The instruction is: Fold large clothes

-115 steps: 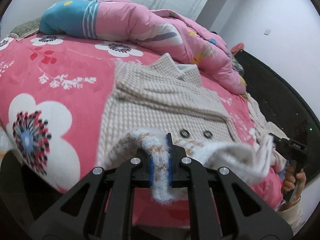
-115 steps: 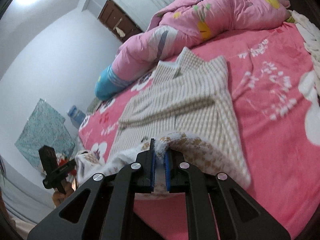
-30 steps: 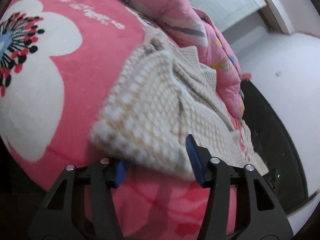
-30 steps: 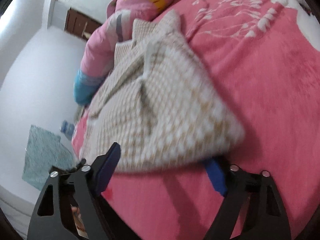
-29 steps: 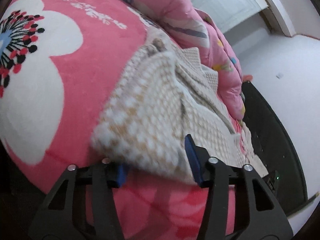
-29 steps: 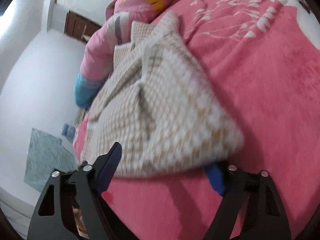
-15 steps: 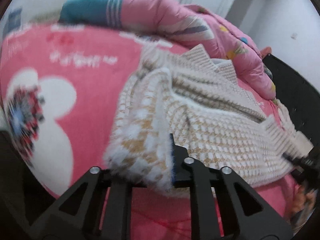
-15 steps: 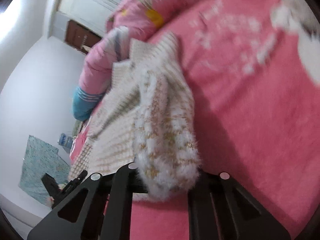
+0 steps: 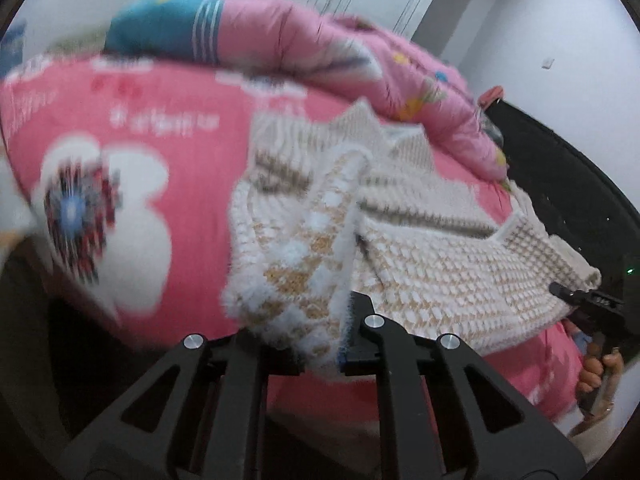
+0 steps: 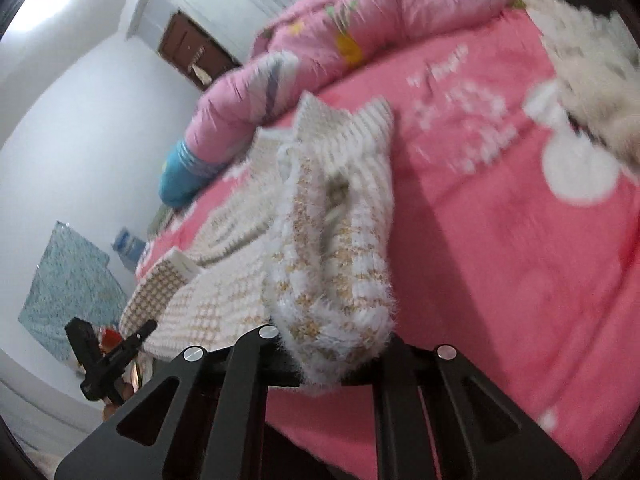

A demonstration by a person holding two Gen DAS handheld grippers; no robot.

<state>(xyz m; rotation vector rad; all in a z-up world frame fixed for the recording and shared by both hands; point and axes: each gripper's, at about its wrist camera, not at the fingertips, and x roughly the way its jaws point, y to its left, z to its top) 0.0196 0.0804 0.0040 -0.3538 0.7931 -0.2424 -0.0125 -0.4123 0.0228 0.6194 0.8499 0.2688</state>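
Observation:
A cream and tan checked knit cardigan (image 9: 432,264) lies on the pink flowered bed cover (image 9: 168,176). My left gripper (image 9: 320,344) is shut on the folded fluffy edge at its near left corner and holds it off the bed. My right gripper (image 10: 328,364) is shut on the near right corner of the same cardigan (image 10: 332,248), which bunches up over the fingers and hides the pads. Each gripper shows in the other's view: the right gripper (image 9: 580,300) at the far right with a hand on it, the left gripper (image 10: 108,356) at the lower left.
A rolled pink and blue quilt (image 9: 304,44) lies along the far side of the bed. A pale fluffy throw (image 10: 592,48) sits at the bed's right edge. A dark bed frame (image 9: 568,168) runs on the right. A teal cloth (image 10: 68,280) hangs on the wall.
Both grippers went from open around the cardigan's near edge to shut on its corners. Both have since risen, lifting that edge off the bed.

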